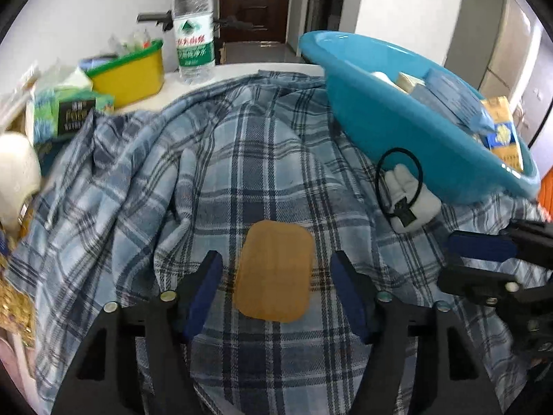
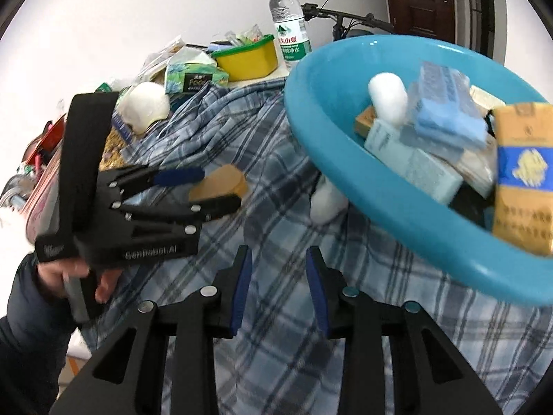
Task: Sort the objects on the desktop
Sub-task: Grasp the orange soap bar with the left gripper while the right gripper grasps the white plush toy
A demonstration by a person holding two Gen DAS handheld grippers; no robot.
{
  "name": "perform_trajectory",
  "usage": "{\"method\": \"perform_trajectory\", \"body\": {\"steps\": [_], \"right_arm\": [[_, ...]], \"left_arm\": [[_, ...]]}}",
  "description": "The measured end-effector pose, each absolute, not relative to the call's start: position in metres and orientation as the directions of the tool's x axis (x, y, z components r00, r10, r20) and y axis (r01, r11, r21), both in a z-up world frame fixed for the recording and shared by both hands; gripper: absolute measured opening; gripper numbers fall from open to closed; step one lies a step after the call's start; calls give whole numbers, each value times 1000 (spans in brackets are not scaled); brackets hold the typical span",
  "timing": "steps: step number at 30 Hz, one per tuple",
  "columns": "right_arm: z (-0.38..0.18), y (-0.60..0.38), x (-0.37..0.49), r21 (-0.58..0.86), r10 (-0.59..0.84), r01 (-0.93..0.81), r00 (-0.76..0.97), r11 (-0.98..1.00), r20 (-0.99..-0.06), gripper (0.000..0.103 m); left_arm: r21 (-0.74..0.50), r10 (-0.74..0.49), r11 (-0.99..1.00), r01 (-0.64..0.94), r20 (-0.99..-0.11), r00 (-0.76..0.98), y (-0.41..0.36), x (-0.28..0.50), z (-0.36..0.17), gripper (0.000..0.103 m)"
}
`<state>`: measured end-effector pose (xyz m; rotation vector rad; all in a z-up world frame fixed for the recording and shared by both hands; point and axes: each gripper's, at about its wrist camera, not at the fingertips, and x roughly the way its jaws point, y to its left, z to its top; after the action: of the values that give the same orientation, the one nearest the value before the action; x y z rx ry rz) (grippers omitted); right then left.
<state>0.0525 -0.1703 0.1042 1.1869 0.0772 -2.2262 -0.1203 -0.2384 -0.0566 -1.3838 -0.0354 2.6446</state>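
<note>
A tan rounded soap-like block point(image 1: 273, 271) lies on the blue plaid cloth point(image 1: 242, 159). My left gripper point(image 1: 276, 276) is open, its fingers on either side of the block without closing on it. The block also shows in the right wrist view point(image 2: 221, 181) between the left gripper's fingers point(image 2: 179, 176). My right gripper point(image 2: 278, 276) is open and empty above the cloth point(image 2: 276, 207), in front of the blue basin point(image 2: 345, 159), which holds several boxes and a white roll point(image 2: 387, 98). The basin also shows in the left wrist view point(image 1: 397, 128). A white bundle with a black cord point(image 1: 408, 190) lies beside the basin.
A water bottle point(image 1: 193, 27), a yellow tub point(image 1: 131, 72) and a green tissue pack point(image 1: 65, 110) stand at the table's far side. A white rounded object point(image 1: 15, 173) and clutter sit at the left. The right gripper shows at the right edge point(image 1: 484, 263).
</note>
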Motion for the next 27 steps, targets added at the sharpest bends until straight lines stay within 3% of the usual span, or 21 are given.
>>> {"method": "perform_trajectory", "body": {"steps": [1,9,15,20,27], "right_arm": [[102,-173,51,216,-477,528,-428,-821,-768,32],[92,-171,25,243,-393,330,-531,-912,-751,33],[87,-183,14,192,-362,341,-554,-920,-750,36],[75,-186,8,204,-381,374,-498,-905,-779,19],[80,-179,25,210,-446,473,-468,-856,-763,14]], "left_arm": [[-106,157,-987,-124,-818,-553,-240,-121,-58,47],[-55,122,-989,-135,-819,-561,-230,-114,-59,46],[28,45,-992,-119,-821,-569,-218,-109,-59,46],[34,32,-994,-107,-826,-563,-216,-108,-63,45],[8,19,-999,-44,-813,-581,-223,-103,-59,45]]}}
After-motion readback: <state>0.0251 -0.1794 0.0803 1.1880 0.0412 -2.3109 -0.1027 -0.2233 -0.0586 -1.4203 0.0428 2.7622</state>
